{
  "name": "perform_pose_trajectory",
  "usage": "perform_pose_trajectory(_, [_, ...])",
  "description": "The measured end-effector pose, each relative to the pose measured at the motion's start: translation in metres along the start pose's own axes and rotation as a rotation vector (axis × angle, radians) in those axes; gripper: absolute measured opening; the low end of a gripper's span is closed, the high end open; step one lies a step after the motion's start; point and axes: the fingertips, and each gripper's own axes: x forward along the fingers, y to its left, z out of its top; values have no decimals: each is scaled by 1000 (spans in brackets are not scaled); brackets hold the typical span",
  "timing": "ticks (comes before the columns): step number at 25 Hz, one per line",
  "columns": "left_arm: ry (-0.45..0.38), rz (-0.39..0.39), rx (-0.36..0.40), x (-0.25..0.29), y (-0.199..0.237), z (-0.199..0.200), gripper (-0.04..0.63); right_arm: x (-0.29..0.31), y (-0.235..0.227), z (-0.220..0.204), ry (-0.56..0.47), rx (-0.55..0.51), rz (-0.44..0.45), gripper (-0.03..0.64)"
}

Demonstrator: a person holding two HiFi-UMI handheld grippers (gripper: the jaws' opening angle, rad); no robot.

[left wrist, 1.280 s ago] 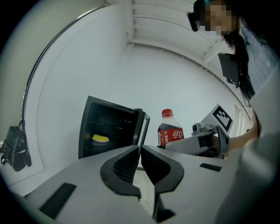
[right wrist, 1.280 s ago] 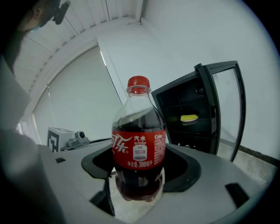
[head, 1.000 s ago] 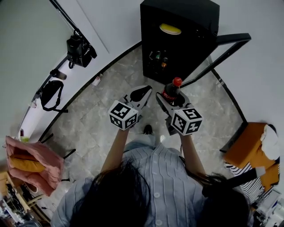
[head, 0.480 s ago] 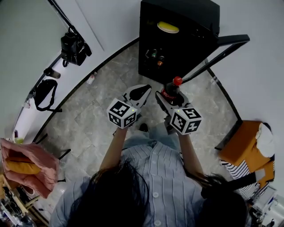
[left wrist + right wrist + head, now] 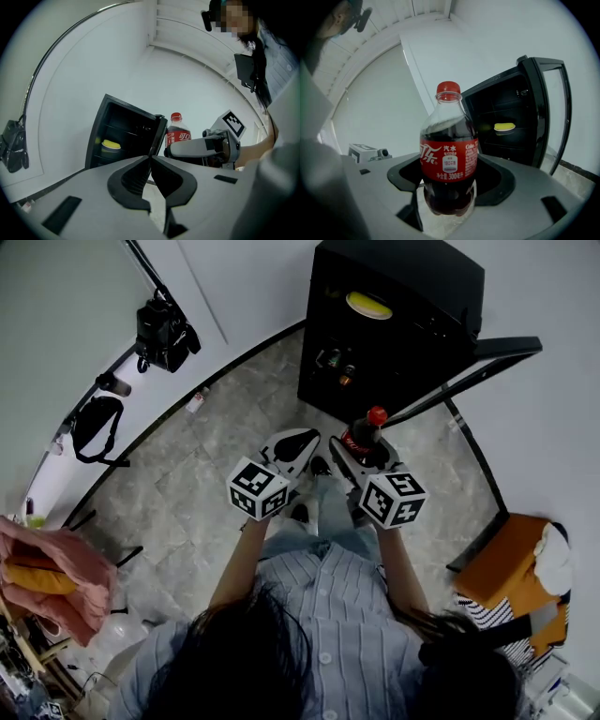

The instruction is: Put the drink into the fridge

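Observation:
A cola bottle (image 5: 449, 154) with a red cap and red label stands upright between the jaws of my right gripper (image 5: 359, 448), which is shut on it. From the head view the cola bottle (image 5: 364, 436) is held just short of the black fridge (image 5: 412, 296), whose glass door (image 5: 469, 367) is swung open to the right. The fridge (image 5: 506, 126) shows dark shelves and a yellow item (image 5: 504, 126). My left gripper (image 5: 292, 444) is shut with nothing in it, level with the right one and to its left. The left gripper view shows the cola bottle (image 5: 177, 133) beside the fridge (image 5: 117, 133).
Small bottles (image 5: 336, 364) stand on a lower fridge shelf. A black bag (image 5: 165, 336) and another bag (image 5: 96, 430) hang along the left wall. An orange seat with clothes (image 5: 520, 568) stands at the right. Pink cloth (image 5: 47, 573) lies at the left.
The person has stepped slightly nearer the fridge; both grippers keep their places relative to each other, and the bottle stays held.

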Motion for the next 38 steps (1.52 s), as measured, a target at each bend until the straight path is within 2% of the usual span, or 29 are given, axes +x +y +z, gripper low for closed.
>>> perform_pose_trajectory(6, [16,42,-5,21,23,-1,9,28,-24,5,44,0,27,296])
perform_pose_trajectory(10, [45,73,-14,38,45,-11,9,52,-46,5,81,-39,39,296])
perform_pose_trajectory(20, [86,124,-32,82,98,-46,9,114,-112,-19,144,-63,78,296])
perform_pose_trajectory(32, [152,112,-45,129,136,-101,9,188,-181,-56,180,-102,82,296])
perform_pose_trajectory(38, [174,106,-49,141,158,-120,9,214,-195,-70,205,-118,71,296])
